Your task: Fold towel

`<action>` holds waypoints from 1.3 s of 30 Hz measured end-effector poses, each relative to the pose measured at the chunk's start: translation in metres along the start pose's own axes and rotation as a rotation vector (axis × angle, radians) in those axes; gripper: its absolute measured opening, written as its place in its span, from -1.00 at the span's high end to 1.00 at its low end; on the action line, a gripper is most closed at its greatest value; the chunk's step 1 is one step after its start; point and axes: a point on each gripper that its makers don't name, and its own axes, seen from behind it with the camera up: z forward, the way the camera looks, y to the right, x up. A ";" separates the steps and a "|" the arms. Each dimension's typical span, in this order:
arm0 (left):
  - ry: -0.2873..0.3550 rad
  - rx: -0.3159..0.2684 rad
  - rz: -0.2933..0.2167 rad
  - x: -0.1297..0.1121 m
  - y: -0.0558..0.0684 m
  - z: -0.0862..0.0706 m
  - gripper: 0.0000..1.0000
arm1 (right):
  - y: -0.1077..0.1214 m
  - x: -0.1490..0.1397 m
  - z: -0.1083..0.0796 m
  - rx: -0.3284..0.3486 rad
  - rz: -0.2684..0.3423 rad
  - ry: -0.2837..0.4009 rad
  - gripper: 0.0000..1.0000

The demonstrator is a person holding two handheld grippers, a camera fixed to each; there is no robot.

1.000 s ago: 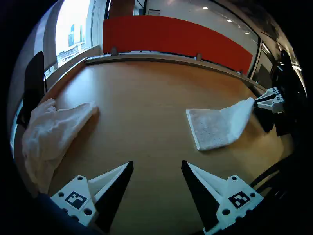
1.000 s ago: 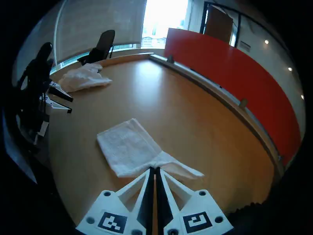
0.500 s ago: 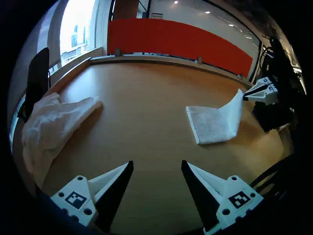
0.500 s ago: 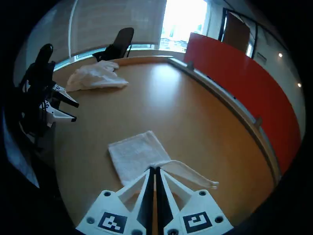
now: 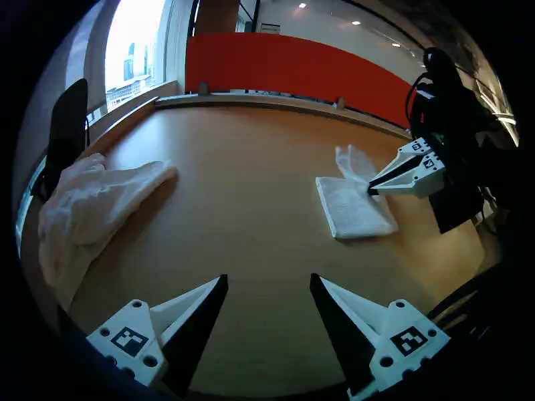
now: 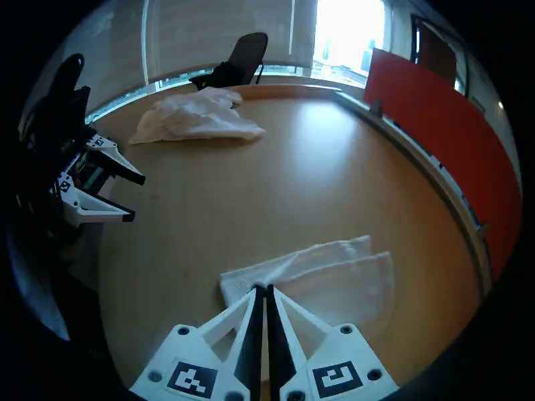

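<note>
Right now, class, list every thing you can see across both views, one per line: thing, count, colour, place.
table: one, light brown wood, under everything
small towel: one, white, on the table, one part lifted by the right tool
cloth heap: one, white, crumpled at the table's edge by the chair
chair: one, black, just beyond the table's edge
divider: one, red, along the table's back edge
left tool: one, white with black fingers, open above bare table
right tool: one, white and black, shut on the small towel
</note>
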 end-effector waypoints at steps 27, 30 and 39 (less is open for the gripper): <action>-0.010 -0.003 0.002 0.003 0.002 -0.001 -0.82 | -0.005 -0.028 0.004 -0.013 0.100 -0.033 -0.46; -0.010 -0.004 0.004 0.003 0.003 -0.001 -0.82 | -0.006 -0.036 -0.001 -0.021 0.119 -0.036 -0.46; -0.012 -0.005 0.012 0.003 0.004 -0.002 -0.82 | -0.003 -0.065 -0.015 -0.057 0.157 -0.065 -0.46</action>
